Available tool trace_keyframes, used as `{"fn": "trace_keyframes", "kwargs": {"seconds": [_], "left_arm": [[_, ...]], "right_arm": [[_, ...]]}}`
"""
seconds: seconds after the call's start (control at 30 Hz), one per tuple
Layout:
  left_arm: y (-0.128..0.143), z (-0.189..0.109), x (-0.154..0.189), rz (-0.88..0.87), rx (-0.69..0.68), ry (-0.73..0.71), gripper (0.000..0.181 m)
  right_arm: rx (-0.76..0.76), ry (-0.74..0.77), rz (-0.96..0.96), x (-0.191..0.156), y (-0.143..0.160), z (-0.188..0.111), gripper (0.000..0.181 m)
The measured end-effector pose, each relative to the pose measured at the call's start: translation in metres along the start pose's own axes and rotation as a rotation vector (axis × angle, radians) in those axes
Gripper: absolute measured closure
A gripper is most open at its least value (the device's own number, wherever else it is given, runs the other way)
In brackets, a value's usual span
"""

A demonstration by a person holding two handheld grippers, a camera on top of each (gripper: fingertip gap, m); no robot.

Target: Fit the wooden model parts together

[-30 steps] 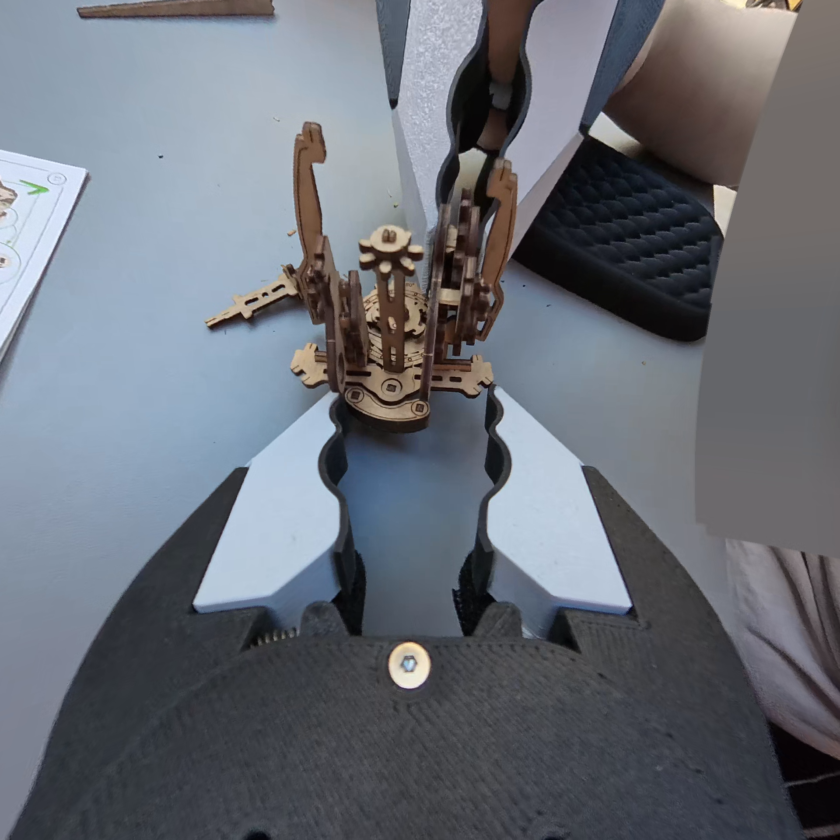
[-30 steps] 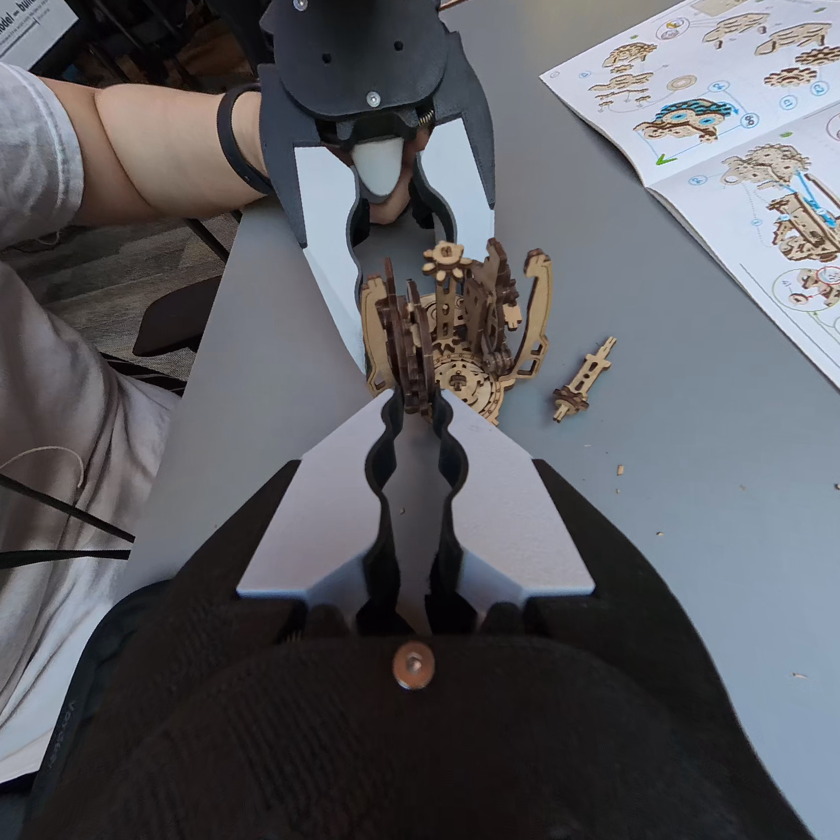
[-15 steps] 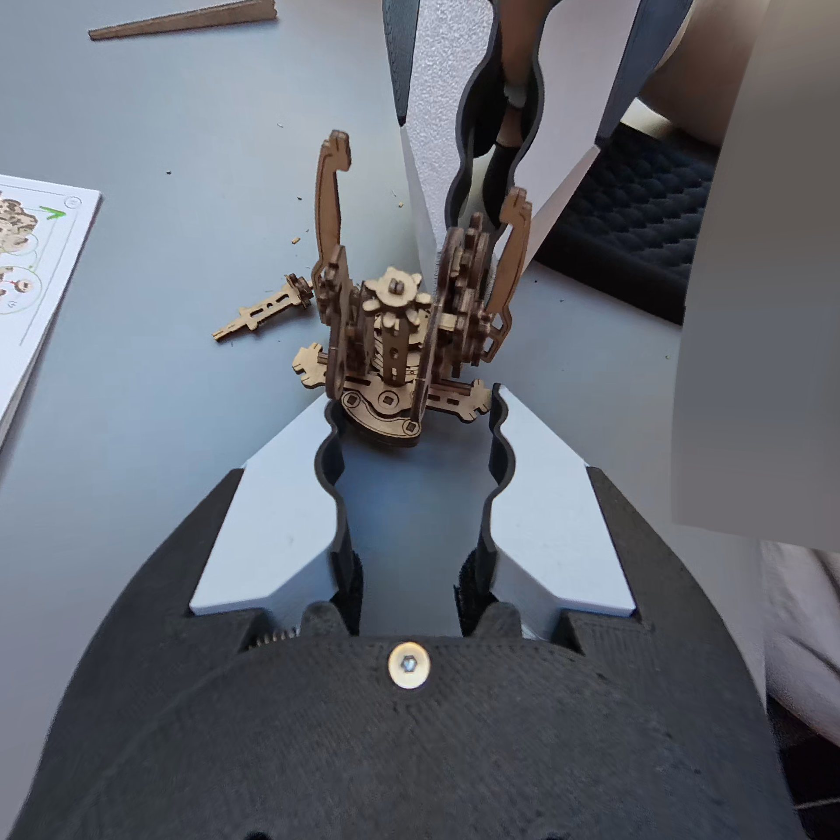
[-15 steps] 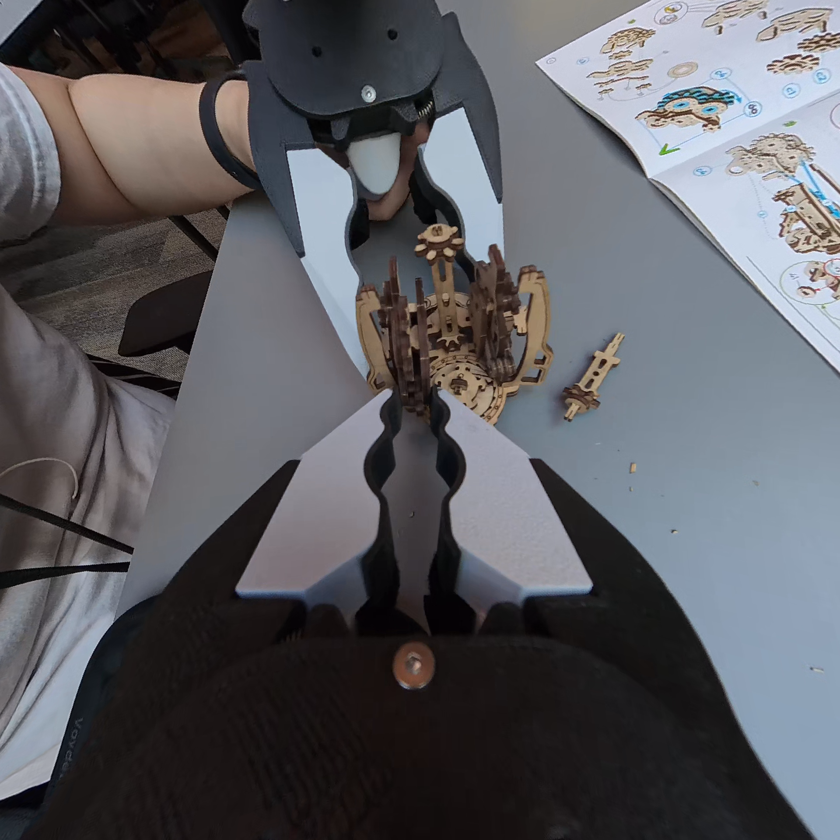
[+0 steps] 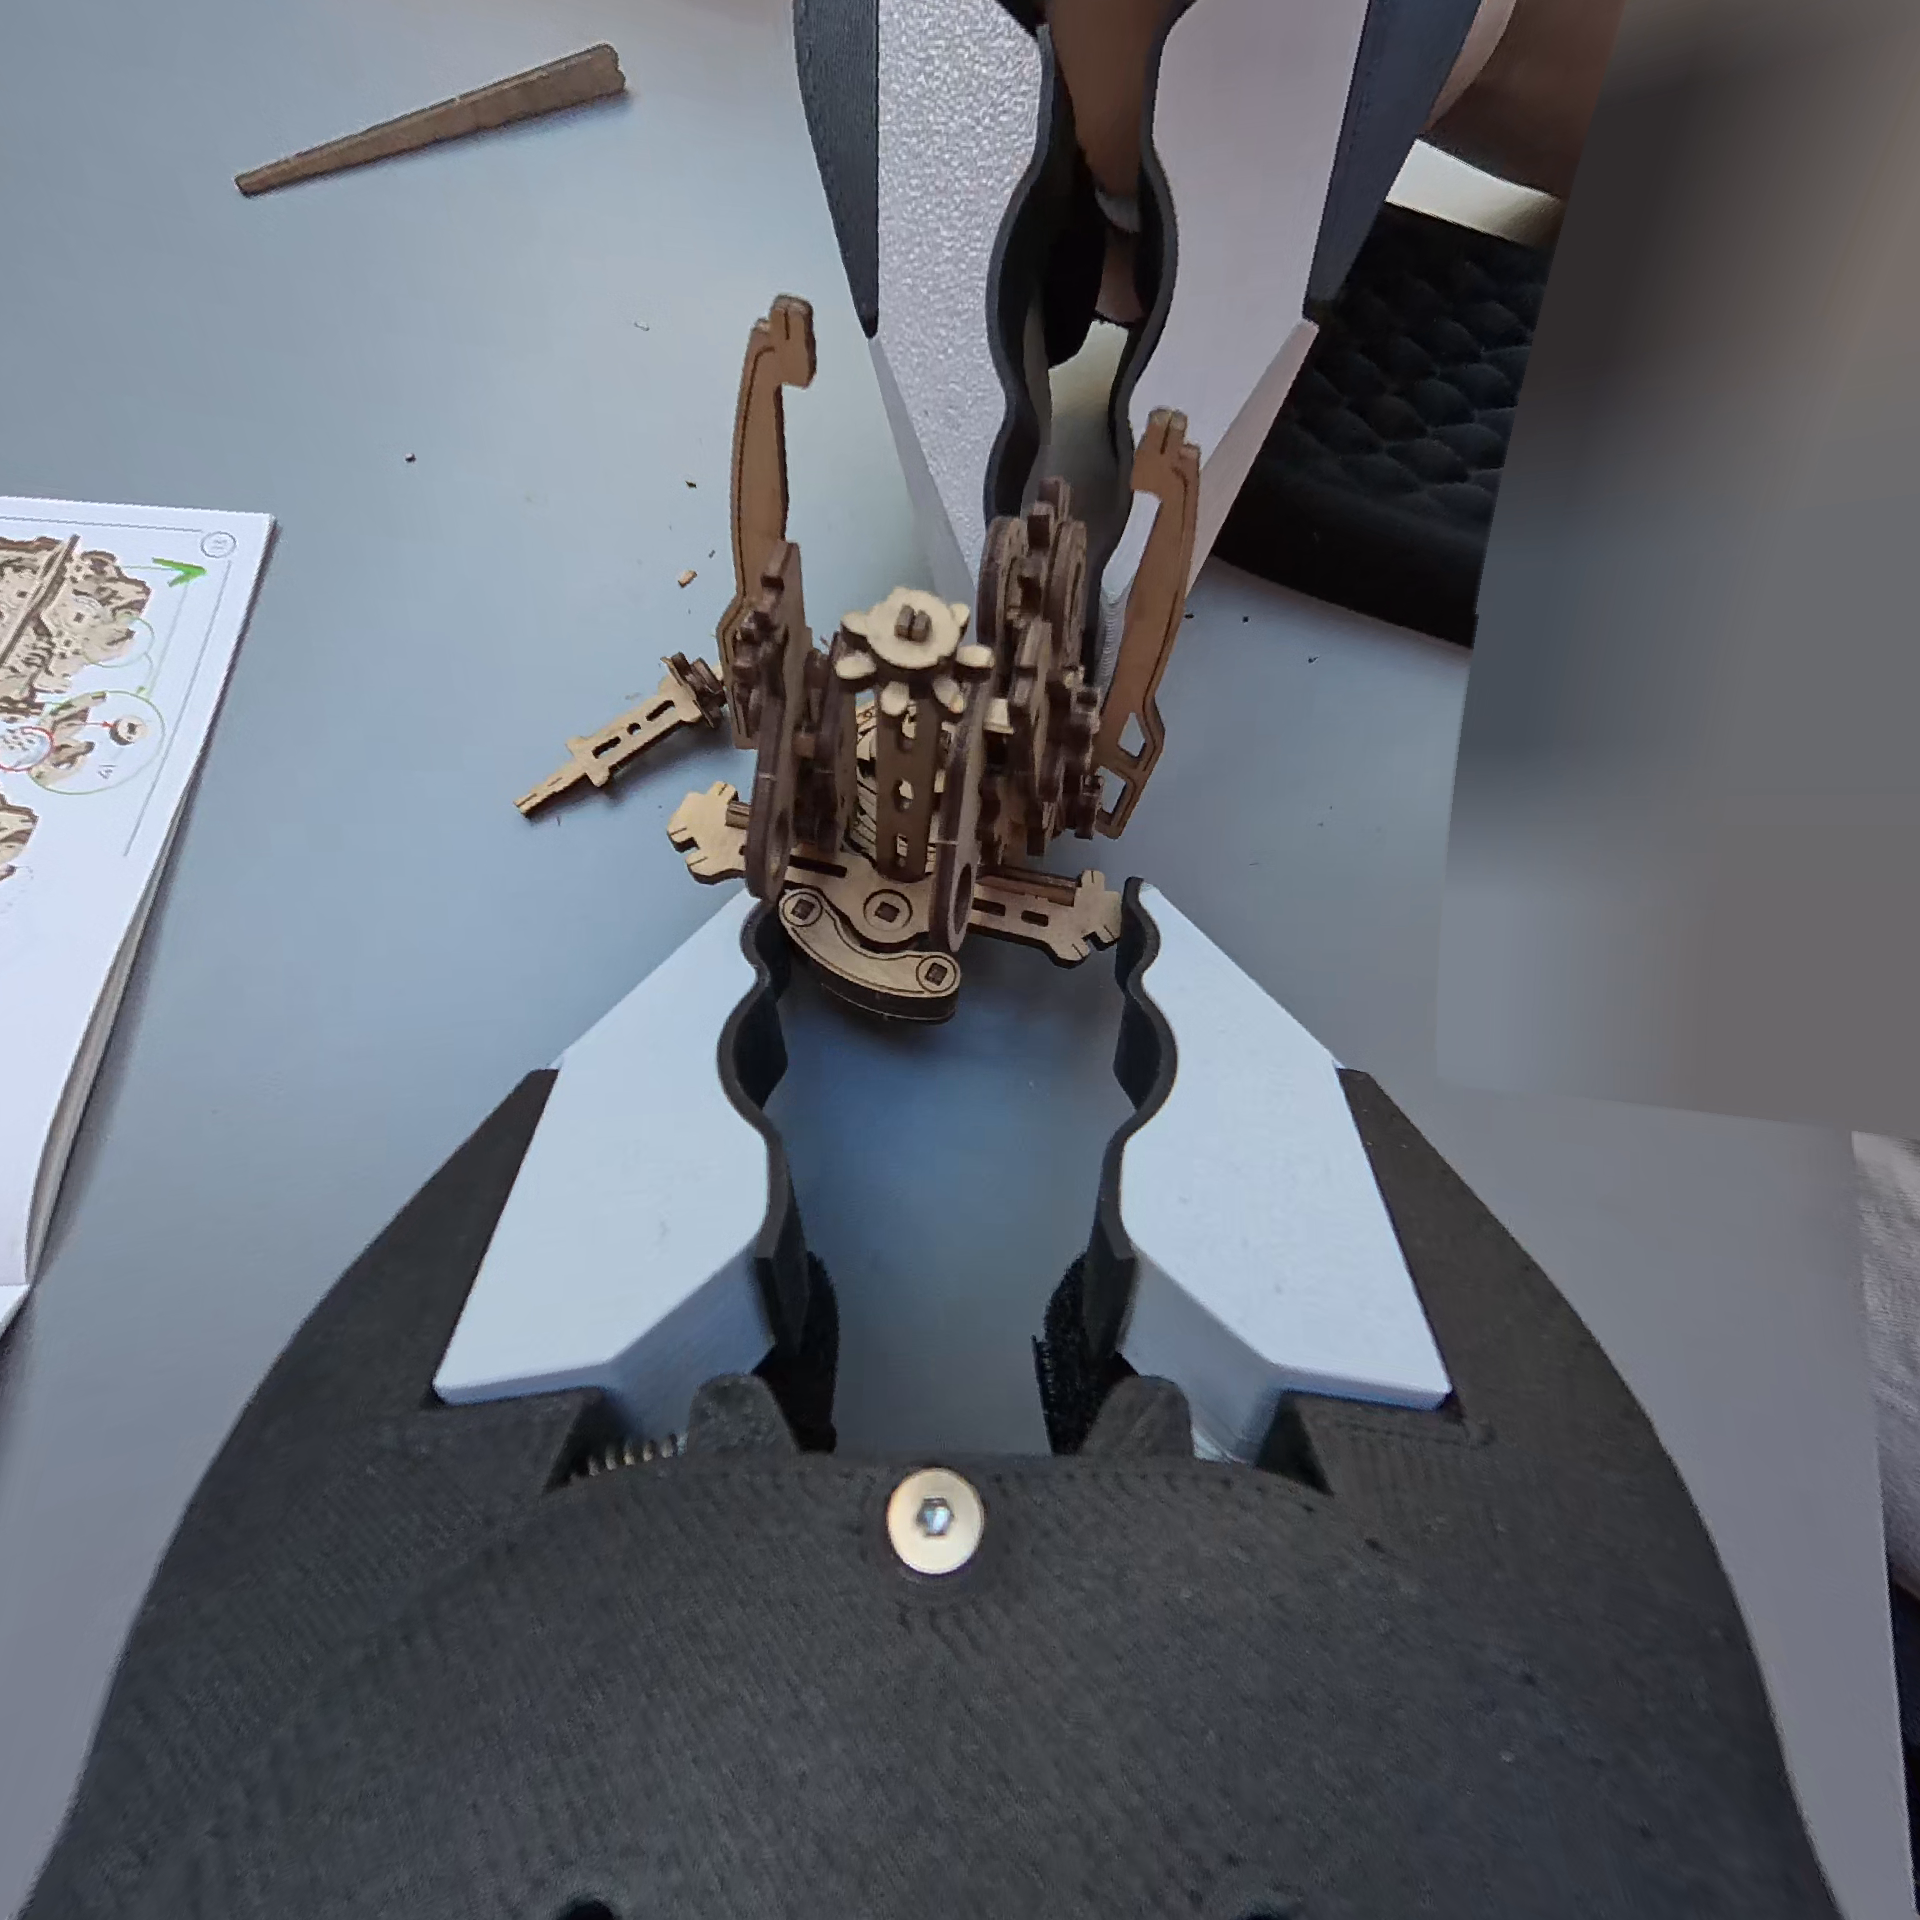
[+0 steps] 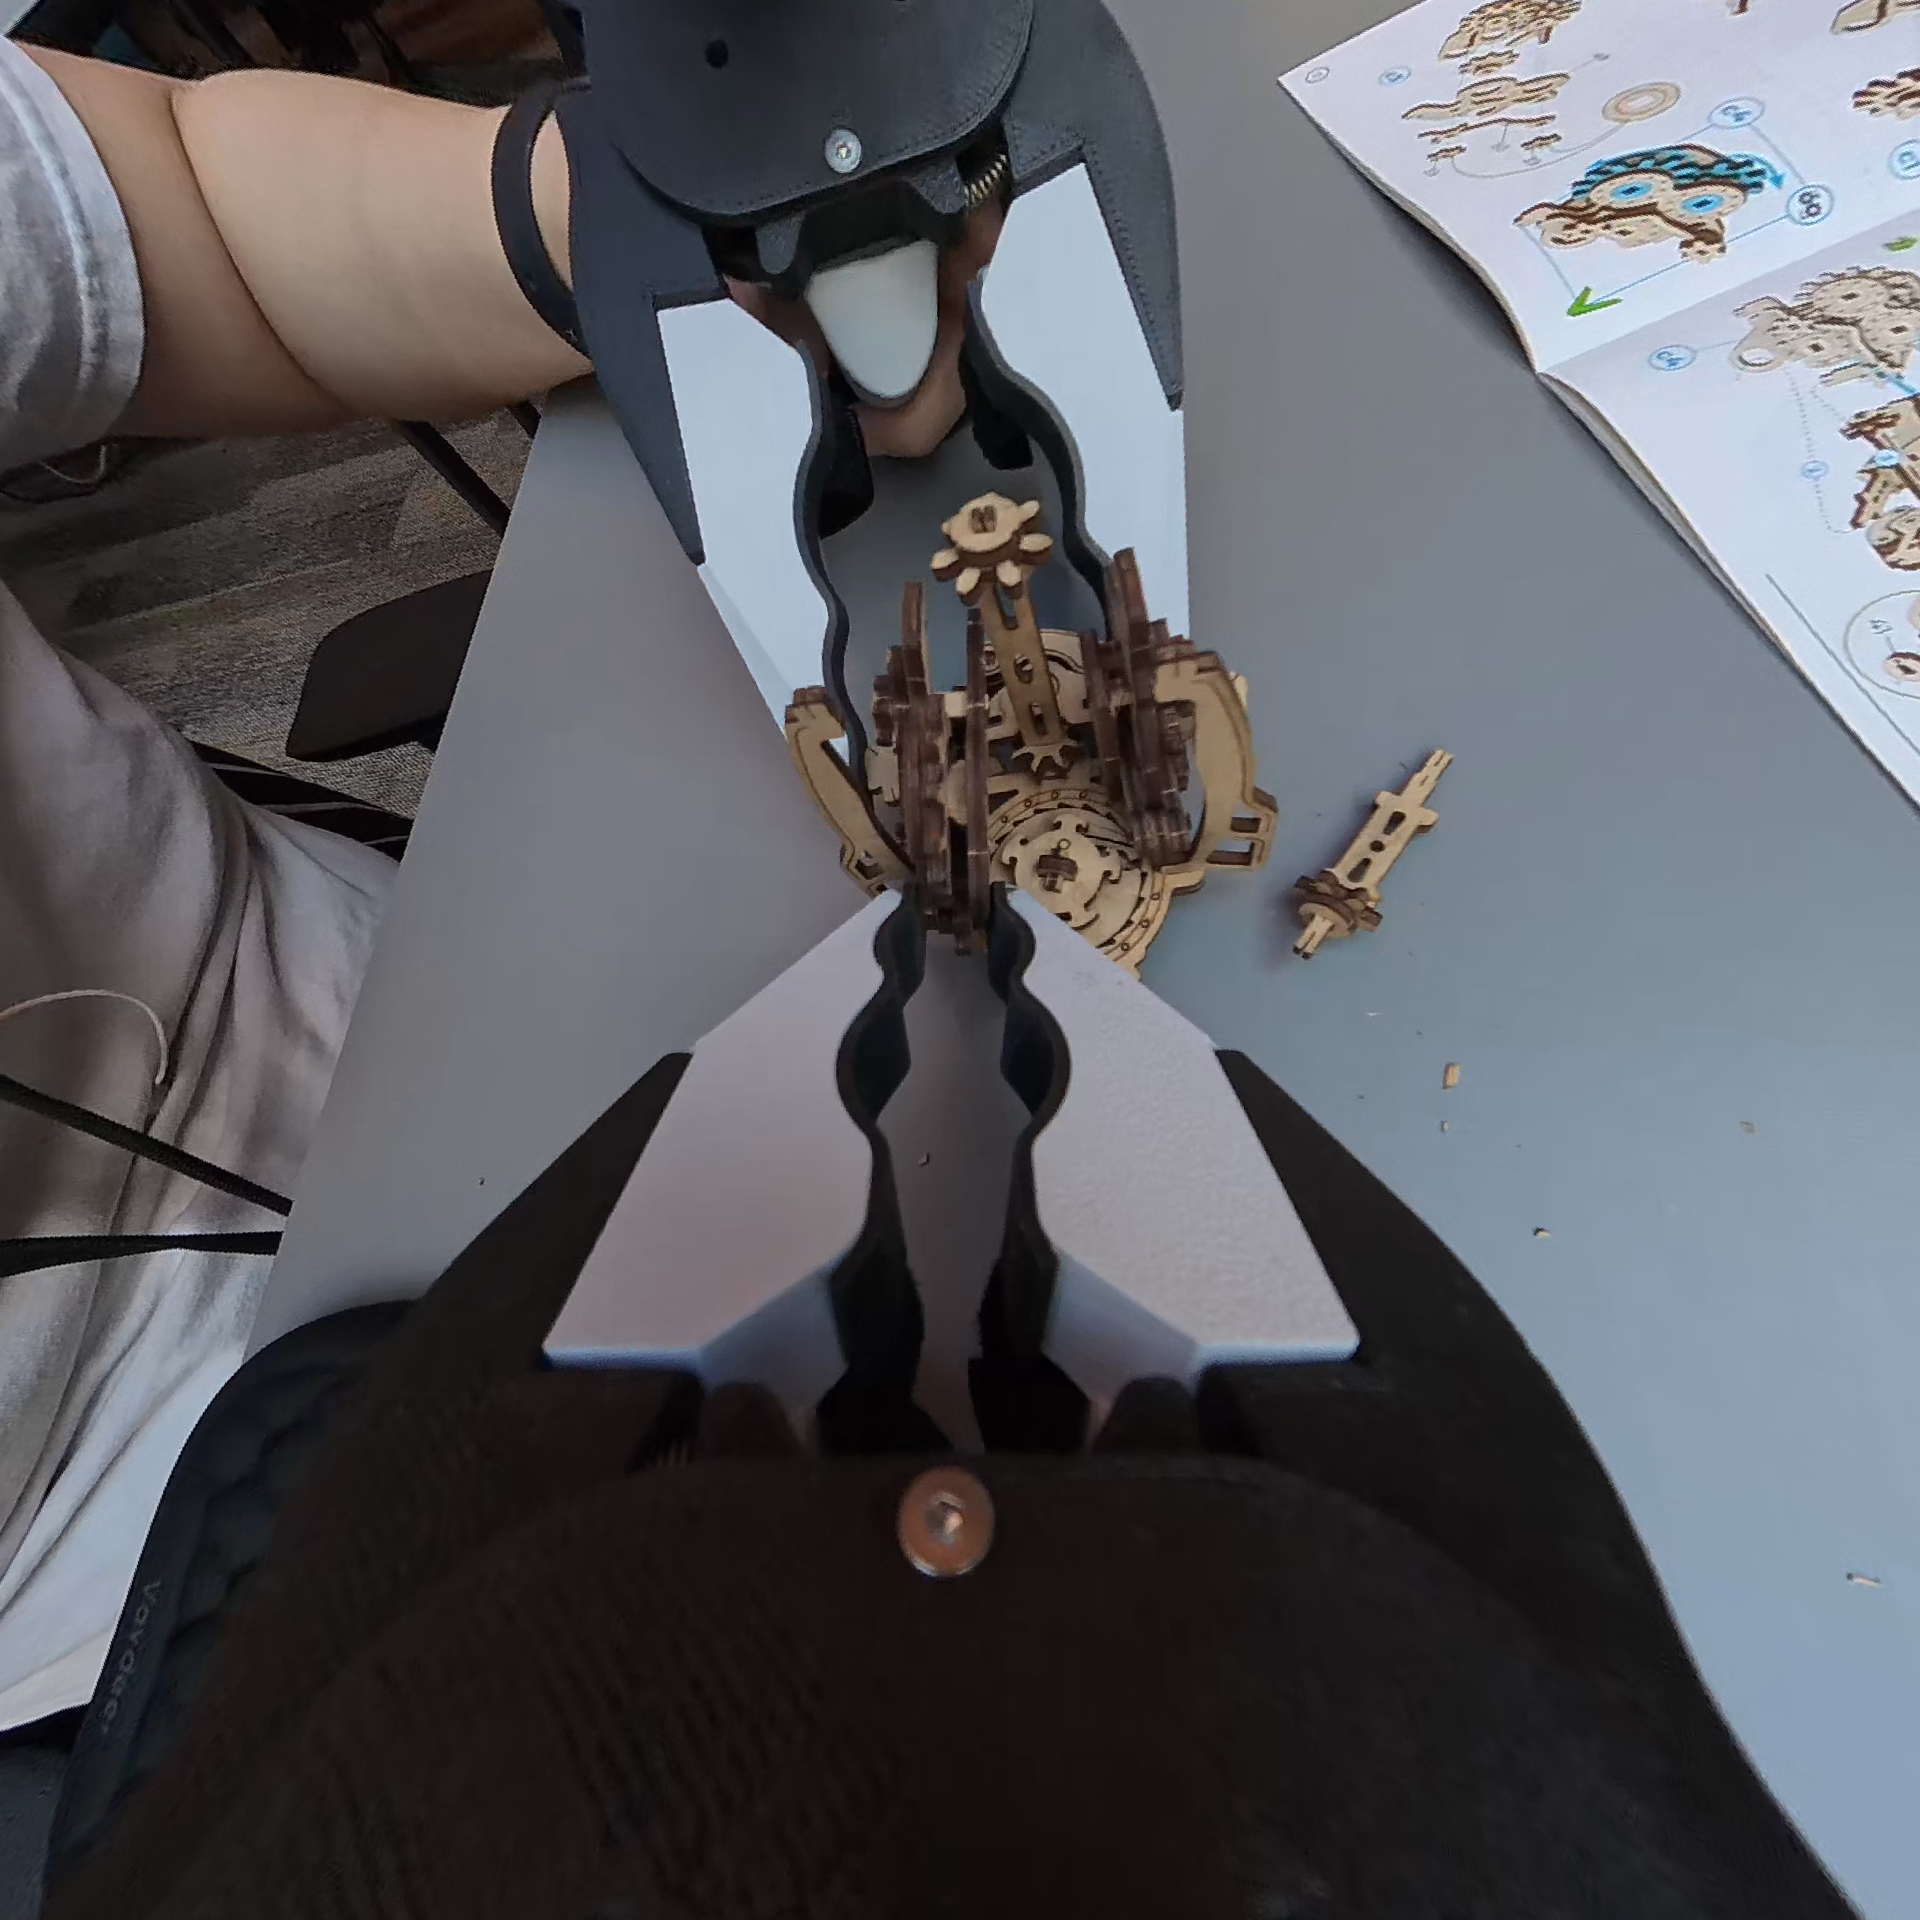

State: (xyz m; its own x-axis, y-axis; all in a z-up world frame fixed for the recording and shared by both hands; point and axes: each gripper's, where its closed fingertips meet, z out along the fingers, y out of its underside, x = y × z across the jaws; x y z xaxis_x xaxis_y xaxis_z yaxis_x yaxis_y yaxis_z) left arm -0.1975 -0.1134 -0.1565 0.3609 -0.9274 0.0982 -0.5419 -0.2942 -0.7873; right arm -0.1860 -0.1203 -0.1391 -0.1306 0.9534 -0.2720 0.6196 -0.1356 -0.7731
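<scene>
Starting at the left of your left wrist view, the white illustrated instruction booklet (image 5: 99,831) is lying open on the grey table (image 5: 364,416), with a long dark wooden wedge-shaped strip (image 5: 436,116) sitting unused farther back. Next, a small pale plywood notched axle piece (image 5: 623,743) is lying loose just beside the model, so by my reading at least that part is waiting to be fitted. At centre, the tan laser-cut plywood gear model (image 5: 914,748), with its round base, gear stacks, flower-topped centre post and two tall curved arms, is standing upright on the table and looking well advanced but unfinished. Your left tool (image 5: 940,925) is resting released, its jaws spread wide with the round base just at their tips, gripping nothing. Moving right, your right tool (image 6: 954,920) is clenching the dark gear stack on the model's near side, its jaws narrowed onto it; you are steadying the assembly. Whether the wedge strip belongs to the model, I cannot tell.
</scene>
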Motion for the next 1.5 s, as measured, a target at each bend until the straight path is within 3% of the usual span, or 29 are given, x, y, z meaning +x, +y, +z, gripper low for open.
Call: {"fn": "trace_keyframes", "kwargs": {"seconds": [1.5], "left_arm": [[0.003, 0.001, -0.004, 0.045, -0.022, -0.058, 0.119]], "right_arm": [[-0.006, 0.047, -0.098, 0.001, -0.007, 0.000, 0.171]]}}
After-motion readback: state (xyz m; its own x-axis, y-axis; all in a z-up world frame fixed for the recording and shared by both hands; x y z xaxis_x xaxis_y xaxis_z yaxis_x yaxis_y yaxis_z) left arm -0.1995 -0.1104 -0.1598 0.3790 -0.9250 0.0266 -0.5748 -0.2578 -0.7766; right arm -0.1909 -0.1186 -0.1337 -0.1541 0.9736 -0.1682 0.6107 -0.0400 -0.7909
